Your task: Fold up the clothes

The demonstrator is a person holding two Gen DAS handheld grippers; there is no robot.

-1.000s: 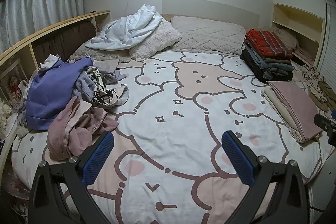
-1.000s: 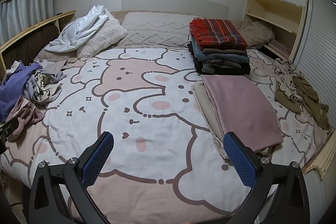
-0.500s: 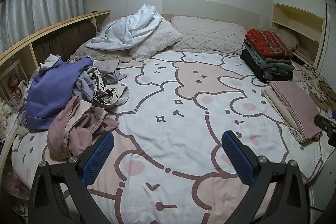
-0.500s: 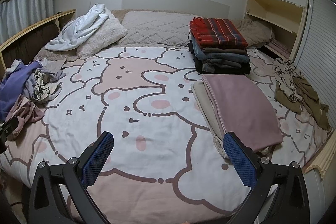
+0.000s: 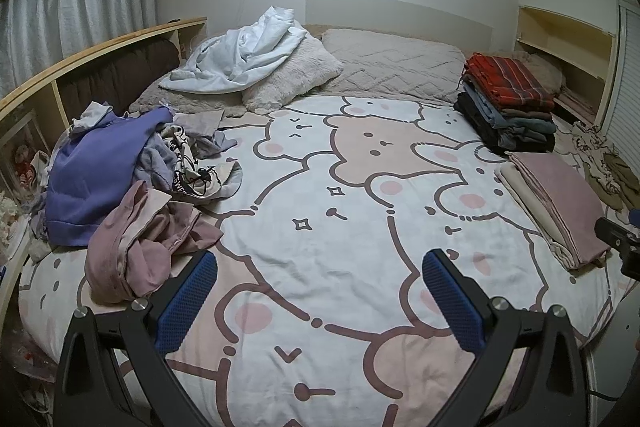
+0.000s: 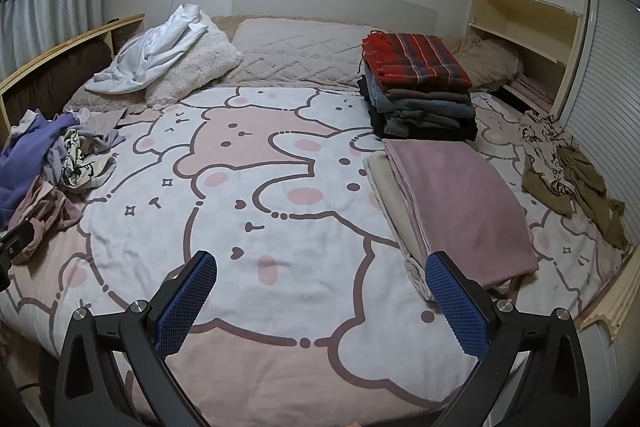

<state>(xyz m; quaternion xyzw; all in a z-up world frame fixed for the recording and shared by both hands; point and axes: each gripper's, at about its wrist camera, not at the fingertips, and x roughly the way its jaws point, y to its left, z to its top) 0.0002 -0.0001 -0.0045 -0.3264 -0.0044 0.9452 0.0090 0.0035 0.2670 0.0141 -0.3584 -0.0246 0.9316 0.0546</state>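
While idle: both grippers (image 5: 318, 301) (image 6: 320, 301) agape.

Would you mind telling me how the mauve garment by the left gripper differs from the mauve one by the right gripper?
The left mauve garment lies crumpled in a heap; the right mauve garment is folded flat into a neat rectangle. The left one lies against a pile of loose clothes; the right one lies on a folded beige piece. Both share a similar dusty pink colour and rest on the bed.

Black grippers (image 5: 320, 291), blue textured pads (image 6: 456, 307), silver screws
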